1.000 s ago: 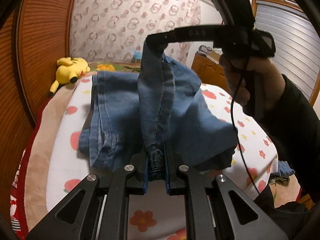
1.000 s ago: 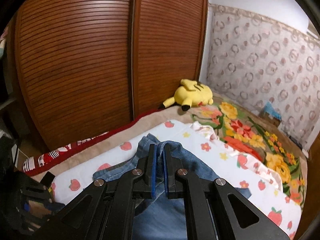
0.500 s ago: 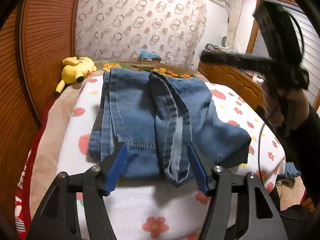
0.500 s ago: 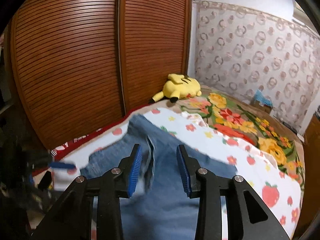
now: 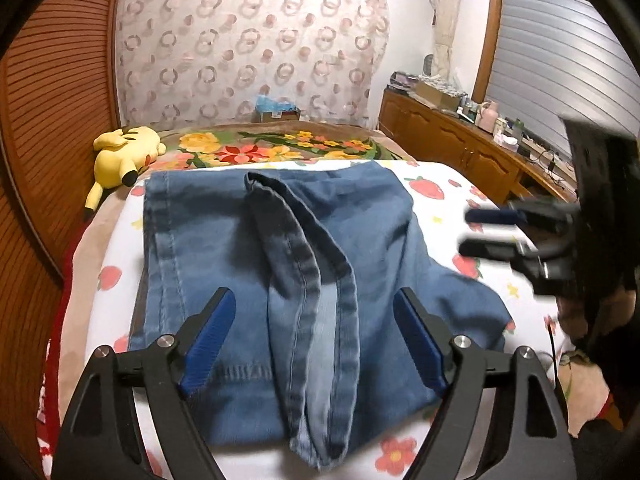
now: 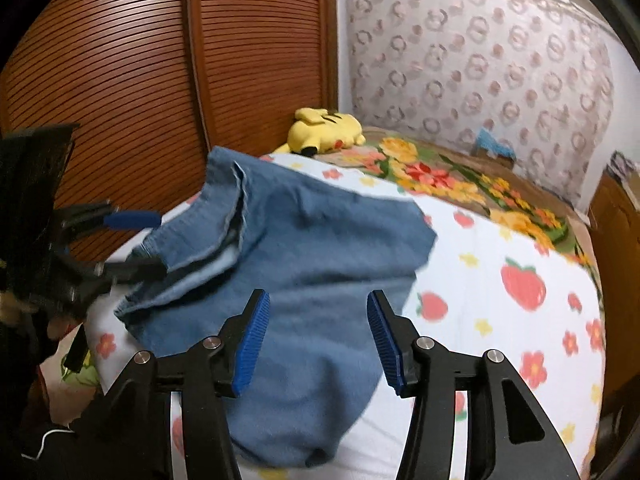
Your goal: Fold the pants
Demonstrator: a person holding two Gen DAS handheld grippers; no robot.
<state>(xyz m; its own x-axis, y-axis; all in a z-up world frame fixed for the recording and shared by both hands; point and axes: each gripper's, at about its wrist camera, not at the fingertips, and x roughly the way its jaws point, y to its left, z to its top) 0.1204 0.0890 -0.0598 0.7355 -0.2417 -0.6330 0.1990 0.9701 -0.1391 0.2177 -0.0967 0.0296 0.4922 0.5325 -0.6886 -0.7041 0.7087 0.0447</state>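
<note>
Folded blue denim pants lying rumpled on flower-print bed sheet, hem strip draped over; both tools just opened, gripping nothing.

We see the right gripper over the jeans on the bed, its jaws just opened, nothing pinched between them. Left of the jaws, the left gripper flanks a leg hem. Beyond lies a yellow plush.
</note>
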